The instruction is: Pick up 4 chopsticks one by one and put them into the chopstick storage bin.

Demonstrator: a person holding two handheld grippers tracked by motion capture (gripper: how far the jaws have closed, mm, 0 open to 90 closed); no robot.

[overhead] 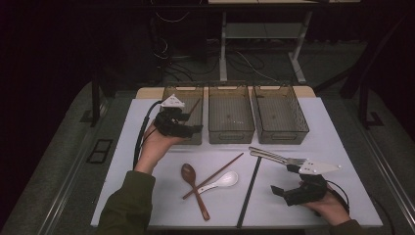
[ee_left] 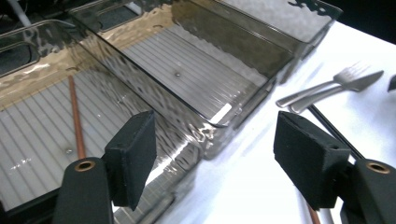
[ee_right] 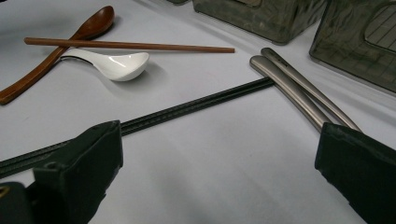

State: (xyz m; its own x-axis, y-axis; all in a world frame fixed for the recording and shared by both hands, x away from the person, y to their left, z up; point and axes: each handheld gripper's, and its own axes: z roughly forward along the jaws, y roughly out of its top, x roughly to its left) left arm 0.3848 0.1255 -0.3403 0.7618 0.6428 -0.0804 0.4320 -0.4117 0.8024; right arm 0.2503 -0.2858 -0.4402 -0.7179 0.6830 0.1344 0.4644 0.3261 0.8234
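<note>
The left gripper hangs with its jaws apart and empty at the near wall of the left bin, where one brown chopstick lies, probably sorted there. Its twin waits on the table. The right gripper is wide and empty too. There are three bins, two spoons, two black chopsticks.

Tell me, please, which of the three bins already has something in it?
The left bin, beside the left gripper: a brown chopstick lies in it.
</note>
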